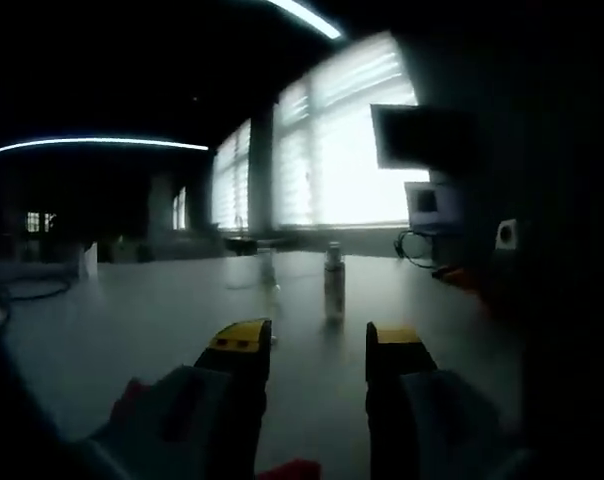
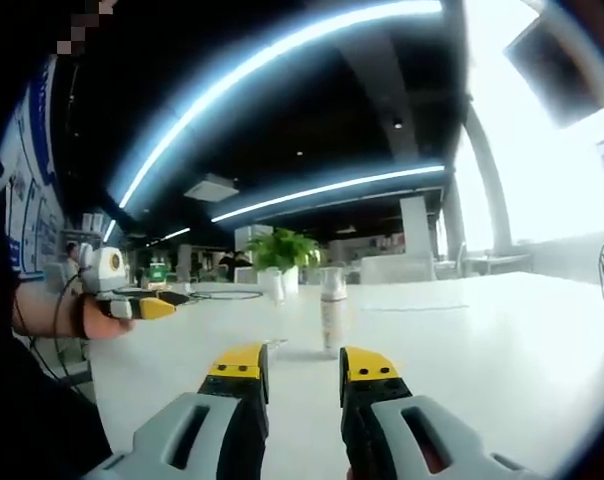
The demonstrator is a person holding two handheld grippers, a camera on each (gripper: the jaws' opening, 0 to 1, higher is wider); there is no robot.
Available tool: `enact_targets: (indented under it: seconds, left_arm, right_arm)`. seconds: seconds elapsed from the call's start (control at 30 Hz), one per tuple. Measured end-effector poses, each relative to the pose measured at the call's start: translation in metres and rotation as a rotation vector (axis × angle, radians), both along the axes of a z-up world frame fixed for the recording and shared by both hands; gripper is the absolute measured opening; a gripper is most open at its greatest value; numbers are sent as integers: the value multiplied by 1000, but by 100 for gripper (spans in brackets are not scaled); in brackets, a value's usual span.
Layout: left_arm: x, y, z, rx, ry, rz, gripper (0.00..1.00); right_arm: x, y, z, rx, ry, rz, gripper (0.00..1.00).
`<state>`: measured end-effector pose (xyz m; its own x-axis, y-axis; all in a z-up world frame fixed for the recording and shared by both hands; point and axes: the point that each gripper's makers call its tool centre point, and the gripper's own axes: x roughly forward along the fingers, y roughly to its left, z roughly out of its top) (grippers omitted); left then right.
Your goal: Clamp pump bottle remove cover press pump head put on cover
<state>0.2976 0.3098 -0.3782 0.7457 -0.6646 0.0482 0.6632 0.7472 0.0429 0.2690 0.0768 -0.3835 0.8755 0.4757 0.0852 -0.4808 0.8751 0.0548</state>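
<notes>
A small pale pump bottle stands upright on the grey table, with its cover on top. My left gripper is open and holds nothing. It sits a short way in front of the bottle, which shows just above the gap between the yellow-tipped jaws. In the right gripper view the same bottle stands on the white table, just beyond my open, empty right gripper. The left gripper, held in a hand, reaches in from the left over the table.
A potted plant stands behind the bottle. A dark cable loops on the table at the back left. By the bright windows are a monitor, cables and a dim orange shape.
</notes>
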Motion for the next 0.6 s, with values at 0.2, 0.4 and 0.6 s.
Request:
enact_targets:
  seconds: [0.2, 0.4, 0.6]
  left_arm:
    - [-4, 13, -6, -13, -8, 27, 29]
    - [-3, 20, -5, -49, -9, 58, 28]
    - [-6, 25, -4, -141, 52, 40, 28]
  right_arm:
    - [-2, 4, 1, -4, -7, 14, 27]
    - [-3, 6, 1, -23, -20, 45, 32]
    - [-6, 11, -1, -43, -16, 62, 32]
